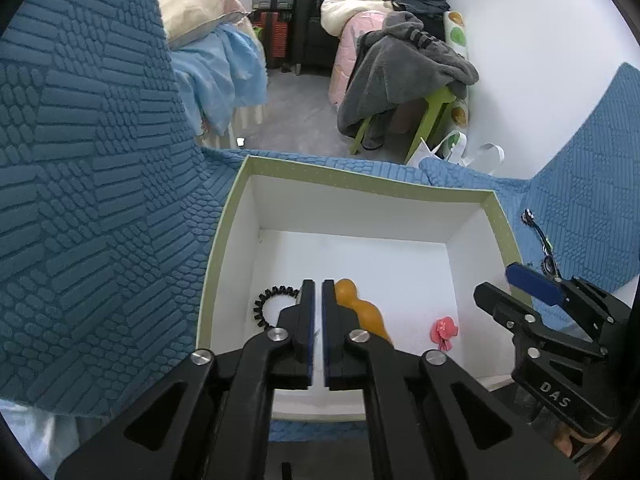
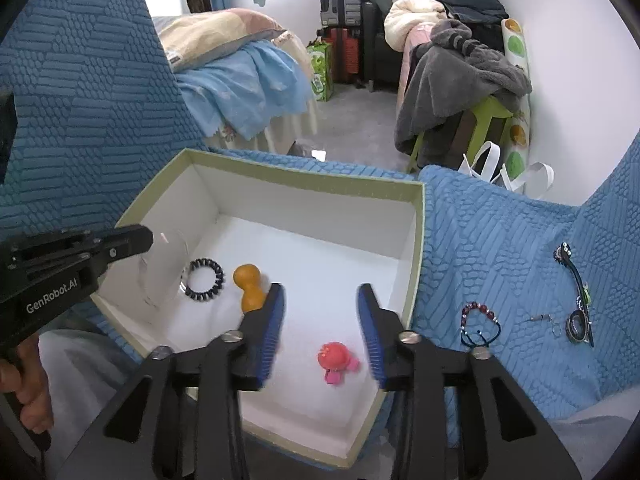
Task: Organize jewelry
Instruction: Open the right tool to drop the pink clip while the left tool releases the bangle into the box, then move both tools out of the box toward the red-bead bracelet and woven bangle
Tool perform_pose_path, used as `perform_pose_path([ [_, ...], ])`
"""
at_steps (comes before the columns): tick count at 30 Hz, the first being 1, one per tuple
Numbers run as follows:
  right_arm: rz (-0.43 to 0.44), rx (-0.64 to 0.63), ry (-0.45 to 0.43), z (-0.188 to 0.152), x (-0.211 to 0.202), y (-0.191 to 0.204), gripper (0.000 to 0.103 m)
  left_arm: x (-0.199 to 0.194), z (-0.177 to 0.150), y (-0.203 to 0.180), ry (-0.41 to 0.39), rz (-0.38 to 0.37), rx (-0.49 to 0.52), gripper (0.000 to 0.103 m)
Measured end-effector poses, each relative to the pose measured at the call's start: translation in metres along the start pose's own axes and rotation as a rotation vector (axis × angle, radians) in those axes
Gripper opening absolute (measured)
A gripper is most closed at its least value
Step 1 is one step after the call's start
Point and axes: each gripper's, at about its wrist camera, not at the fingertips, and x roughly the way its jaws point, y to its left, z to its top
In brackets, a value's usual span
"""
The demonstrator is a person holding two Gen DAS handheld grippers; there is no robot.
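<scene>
Jaws apart, left gripper (image 2: 136,240) reads "GenRobot.AI"

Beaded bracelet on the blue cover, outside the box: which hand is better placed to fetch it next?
Probably the right. The beaded bracelet lies just past the box wall on the right tool's side, and that tool is open and empty. The left tool sits over the box's far-left part.

Blue textured cover (image 2: 500,232) with brick-like relief; box (image 2: 296,178) green-rimmed, white inside; black spiral hair tie (image 2: 205,280), orange peg-shaped piece (image 2: 249,286), pink flower clip (image 2: 335,360), red-beaded bracelet (image 2: 478,322).
</scene>
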Motion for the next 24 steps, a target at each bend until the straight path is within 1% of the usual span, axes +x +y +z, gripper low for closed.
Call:
perform_pose_path([
  [1, 0.008, 0.002, -0.013, 0.002, -0.003, -0.001, 0.046, -0.002, 0.001, 0.001, -0.002, 0.005, -0.010, 0.027],
  [2, 0.013, 0.001, -0.024, 0.003, -0.005, -0.002, 0.051, -0.004, 0.001, 0.002, -0.009, 0.013, -0.019, 0.038],
  [3, 0.018, -0.003, -0.038, 0.005, -0.008, -0.004, 0.054, -0.008, 0.002, 0.002, -0.027, 0.024, -0.030, 0.055],
  [4, 0.021, -0.004, -0.050, 0.006, -0.010, -0.005, 0.060, -0.014, 0.002, 0.002, -0.056, 0.029, -0.034, 0.059],
  [5, 0.025, -0.006, -0.067, 0.007, -0.014, -0.006, 0.061, -0.017, 0.002, 0.001, -0.071, 0.033, -0.034, 0.060],
  [8, 0.029, -0.023, -0.125, 0.013, -0.026, -0.012, 0.062, -0.028, 0.004, -0.004, -0.091, 0.050, -0.033, 0.061],
  [10, 0.024, -0.045, -0.168, 0.017, -0.034, -0.015, 0.062, -0.037, 0.004, -0.009, -0.118, 0.056, -0.037, 0.068],
  [12, 0.031, -0.056, -0.196, 0.020, -0.040, -0.018, 0.062, -0.046, 0.003, -0.012, -0.145, 0.060, -0.043, 0.073],
  [16, 0.027, -0.073, -0.218, 0.019, -0.050, -0.027, 0.062, -0.065, 0.002, -0.021, -0.181, 0.080, -0.043, 0.074],
  [24, 0.045, -0.087, -0.265, 0.015, -0.068, -0.048, 0.062, -0.086, -0.002, -0.042, -0.237, 0.053, -0.074, 0.074],
])
